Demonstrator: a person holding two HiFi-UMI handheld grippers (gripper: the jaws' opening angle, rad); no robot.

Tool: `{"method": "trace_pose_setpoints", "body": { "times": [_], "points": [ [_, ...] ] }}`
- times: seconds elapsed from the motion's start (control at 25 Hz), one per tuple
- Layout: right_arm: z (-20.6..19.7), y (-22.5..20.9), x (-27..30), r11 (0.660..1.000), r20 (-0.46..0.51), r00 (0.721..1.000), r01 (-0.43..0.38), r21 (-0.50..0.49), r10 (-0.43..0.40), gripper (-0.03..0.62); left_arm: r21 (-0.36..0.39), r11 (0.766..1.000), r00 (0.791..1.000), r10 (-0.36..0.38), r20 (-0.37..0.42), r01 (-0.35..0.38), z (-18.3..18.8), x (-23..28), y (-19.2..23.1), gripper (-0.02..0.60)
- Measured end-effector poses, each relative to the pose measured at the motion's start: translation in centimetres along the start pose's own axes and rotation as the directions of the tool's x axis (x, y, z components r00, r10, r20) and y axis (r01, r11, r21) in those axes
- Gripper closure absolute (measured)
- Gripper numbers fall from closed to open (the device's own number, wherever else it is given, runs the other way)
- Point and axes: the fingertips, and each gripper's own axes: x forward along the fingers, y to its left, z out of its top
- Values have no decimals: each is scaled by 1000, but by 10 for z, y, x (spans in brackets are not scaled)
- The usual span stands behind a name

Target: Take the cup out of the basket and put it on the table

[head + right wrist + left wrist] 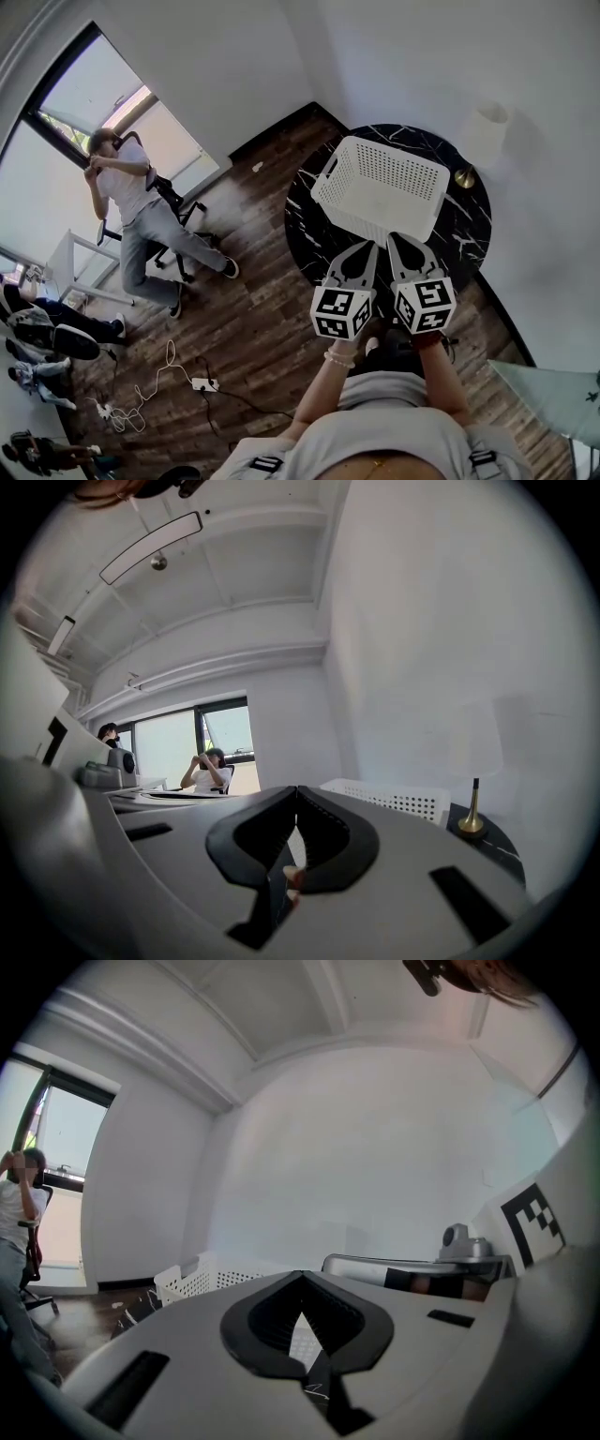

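A white perforated basket (380,186) stands on the round black marble table (469,234). No cup shows in any view; what I see of the basket's inside is plain white. My left gripper (370,247) and right gripper (396,238) are held side by side over the table's near edge, tips pointing at the basket's near wall. Both are shut, with nothing between the jaws. In the left gripper view, the basket (192,1281) lies beyond the left gripper (300,1275). The right gripper view shows the basket (398,799) just past the right gripper (296,789).
A white lamp (485,129) on a brass base (464,176) stands at the table's far right, also the lamp (473,747) in the right gripper view. A person (131,202) sits on a chair by the window. Cables and a power strip (204,383) lie on the wood floor.
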Motion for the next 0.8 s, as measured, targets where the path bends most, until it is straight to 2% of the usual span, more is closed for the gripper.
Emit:
{"method": "trace_pose_setpoints", "body": {
  "times": [0.2, 0.36, 0.8],
  "points": [
    [3, -19, 19, 1000, -13, 1000, -17, 4, 17, 583, 11, 999, 999, 31, -9, -31, 2, 26, 8, 575],
    [5, -41, 37, 999, -27, 999, -41, 35, 42, 583, -13, 999, 998, 51, -25, -52, 1, 52, 15, 575],
    [12, -72, 86, 991, -69, 990, -124, 43, 126, 583, -21, 989, 989, 143, -30, -144, 15, 102, 37, 575]
  ]
}}
